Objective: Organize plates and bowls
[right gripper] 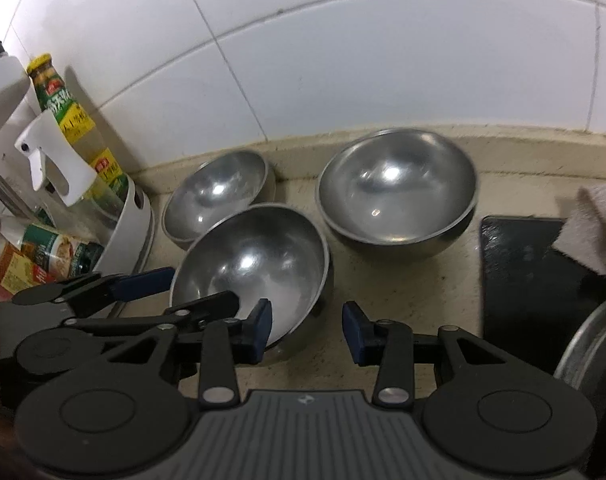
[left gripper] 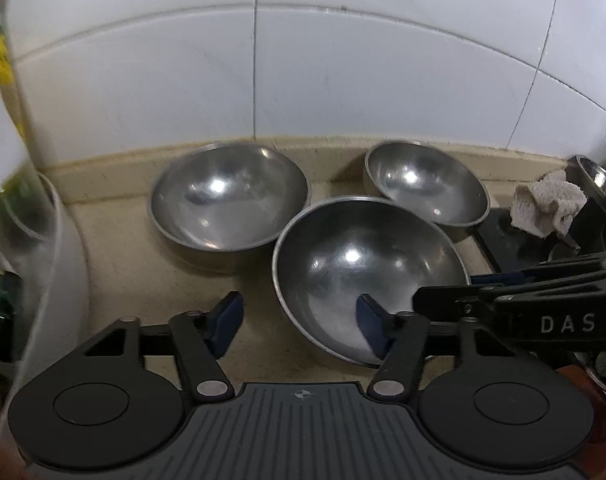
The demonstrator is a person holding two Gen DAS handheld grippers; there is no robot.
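Three steel bowls stand on the beige counter by the tiled wall. The near bowl [left gripper: 367, 272] [right gripper: 255, 264] is largest in view. Behind it stand a left bowl [left gripper: 227, 196] [right gripper: 219, 196] and a right bowl [left gripper: 427, 184] [right gripper: 399, 188]. My left gripper [left gripper: 299, 324] is open, its right finger inside the near bowl's rim and its left finger outside on the counter. My right gripper [right gripper: 307, 328] is open, its left finger against the near bowl's front right wall. Both are empty. The right gripper's fingers also show at the left wrist view's right edge [left gripper: 503, 292].
A white holder [right gripper: 131, 224] with sauce bottles [right gripper: 63, 108] and a white spray trigger [right gripper: 51, 156] stands at the left. A black slab [right gripper: 531, 276] with a crumpled cloth [left gripper: 551, 204] lies at the right. A steel rim [right gripper: 587, 344] shows at the far right.
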